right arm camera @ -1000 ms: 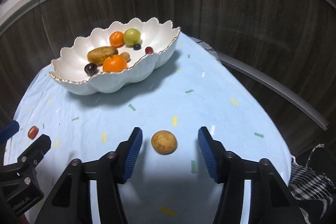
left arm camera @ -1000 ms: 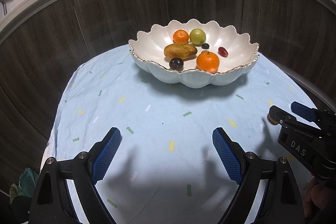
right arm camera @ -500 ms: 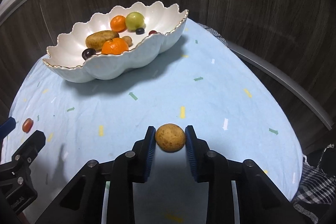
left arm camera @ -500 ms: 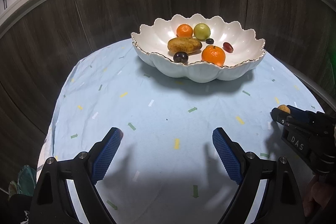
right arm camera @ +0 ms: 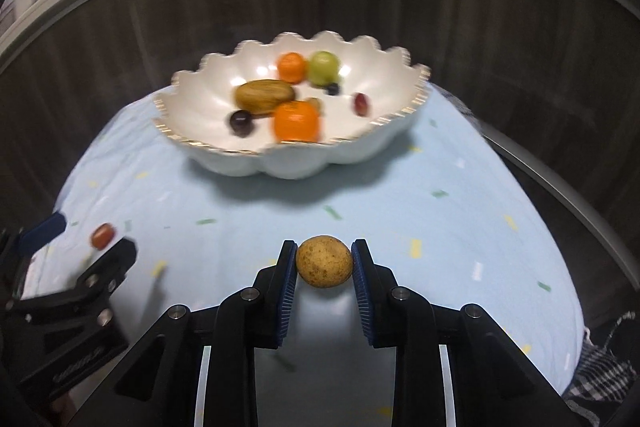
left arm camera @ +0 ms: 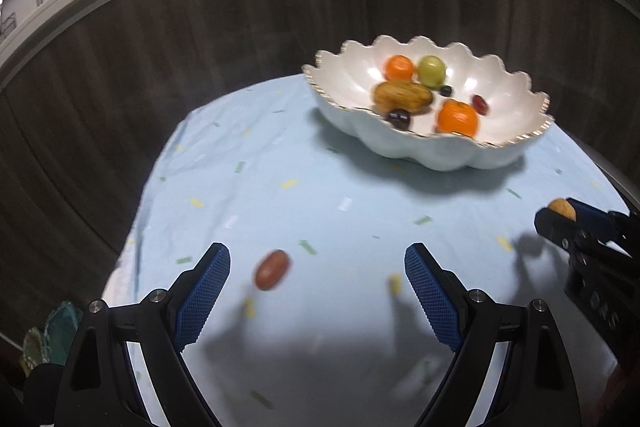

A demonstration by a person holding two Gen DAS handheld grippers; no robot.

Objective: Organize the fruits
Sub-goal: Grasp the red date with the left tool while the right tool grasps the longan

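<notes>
Closing over the last second, the right gripper (right arm camera: 324, 267) now clamps the speckled brown fruit (right arm camera: 324, 261) between its pads, above the blue cloth (right arm camera: 460, 211). Scalloped bowl (right arm camera: 248, 167) ahead holds fruit. Left gripper (left arm camera: 316, 291) jaws spread, small red fruit (left arm camera: 272, 269) between them untouched.

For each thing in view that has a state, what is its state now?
right gripper: shut on the round brown fruit, jaws just closed
left gripper: open, holds nothing
small red fruit: on the cloth, between the left fingers, untouched
white bowl: upright, holds several fruits
</notes>
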